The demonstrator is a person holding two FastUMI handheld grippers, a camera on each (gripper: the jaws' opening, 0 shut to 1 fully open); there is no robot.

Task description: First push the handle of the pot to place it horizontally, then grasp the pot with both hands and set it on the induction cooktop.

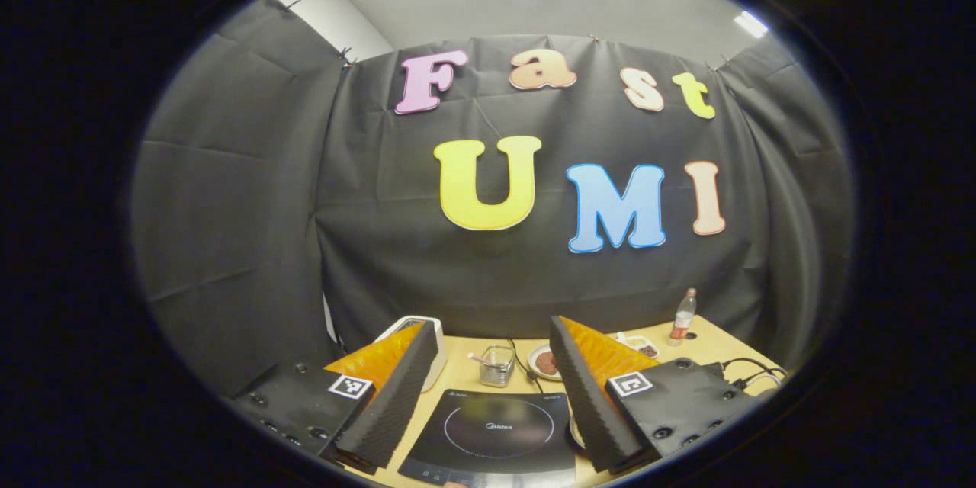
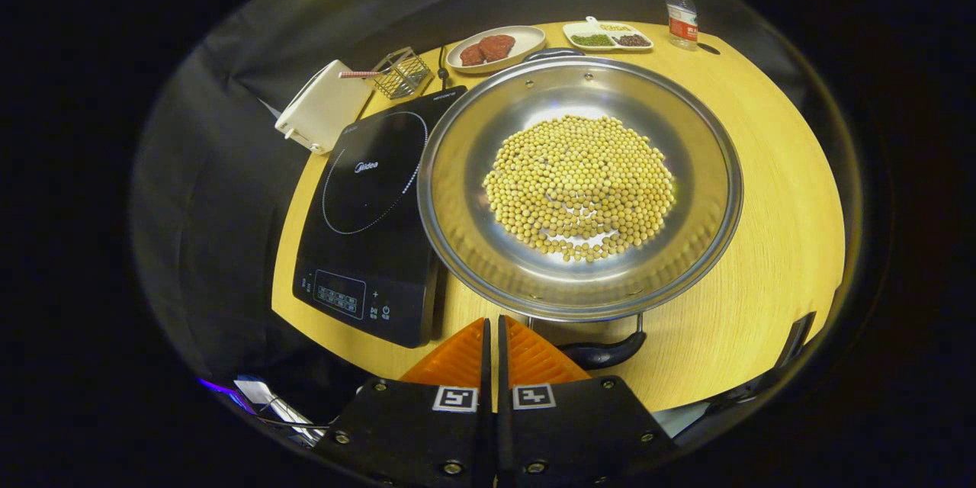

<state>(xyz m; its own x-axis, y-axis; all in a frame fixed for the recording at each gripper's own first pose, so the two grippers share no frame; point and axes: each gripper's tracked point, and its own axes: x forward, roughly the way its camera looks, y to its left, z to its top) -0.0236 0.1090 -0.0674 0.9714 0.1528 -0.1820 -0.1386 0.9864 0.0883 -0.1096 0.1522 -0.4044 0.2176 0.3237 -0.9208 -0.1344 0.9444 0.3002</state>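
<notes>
Right gripper (image 2: 492, 328): fingers pressed together with nothing between them, tips just short of the pot's near rim and beside the near handle (image 2: 606, 353); held like this it makes a narrow blunt pusher

Left gripper (image 1: 488, 396): spread wide and holding nothing, raised over the table and looking at the booth wall; the induction cooktop (image 1: 496, 427) lies between its fingers

Pot (image 2: 579, 187): wide steel pot on the wooden table (image 2: 762, 244), its left rim overhanging or touching the cooktop's right edge, I cannot tell which; a heap of soybeans (image 2: 581, 187) sits in its bottom

Handles: the near one is a dark loop on wire legs, lying low under the rim; the far handle (image 2: 553, 53) peeks over the back rim; whether either is level yet is hard to judge

Step in hand: probably the handle push; press the closed tips against the side of the loop, slow and low, so the pot does not slide or the beans shift

Cooktop (image 2: 366, 221): black glass, bare, just left of the pot, so the later carry is short

Around: white box (image 2: 324, 107), wire basket (image 2: 402, 72), plate of meat patties (image 2: 496, 48), divided dish of beans (image 2: 608, 36), water bottle (image 2: 681, 15), all at the back

In the way: nothing on the cooktop; the plate sits close behind the far handle, leaving little room there
</notes>
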